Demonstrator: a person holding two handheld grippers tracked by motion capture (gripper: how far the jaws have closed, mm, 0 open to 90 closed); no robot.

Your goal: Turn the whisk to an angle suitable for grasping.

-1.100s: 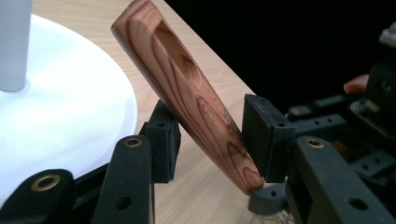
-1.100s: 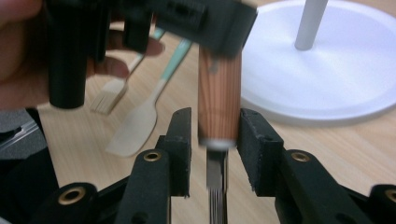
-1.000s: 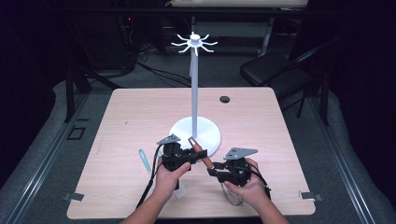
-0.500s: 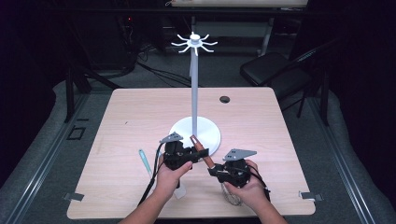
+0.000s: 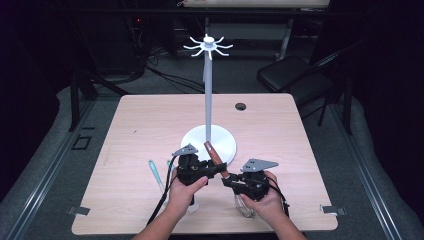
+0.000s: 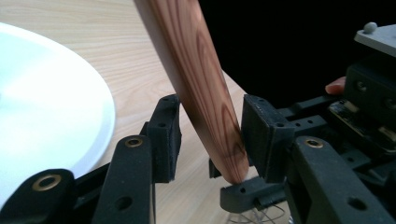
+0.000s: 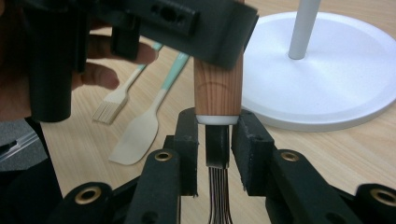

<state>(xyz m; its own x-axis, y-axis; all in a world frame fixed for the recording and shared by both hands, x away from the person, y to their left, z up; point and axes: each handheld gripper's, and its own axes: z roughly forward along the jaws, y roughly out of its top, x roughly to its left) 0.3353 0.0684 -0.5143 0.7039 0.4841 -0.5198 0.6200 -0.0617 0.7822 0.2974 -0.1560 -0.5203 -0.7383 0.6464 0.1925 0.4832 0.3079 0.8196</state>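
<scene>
Both grippers met low at the near table edge on a wooden-handled whisk. The left gripper clamped its handle; the right gripper, jaws just narrowed, flanked its neck. The white stand base crowded close behind; a pastry brush and spatula lay leftward.

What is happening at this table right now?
A person is working with two handheld grippers on a whisk with a wooden handle. The left gripper has the handle between its jaws. The right gripper has just been closing its jaws at the neck, where the wires start. All this takes place close to the white hanging stand. A spatula and a brush lie on the table.
</scene>
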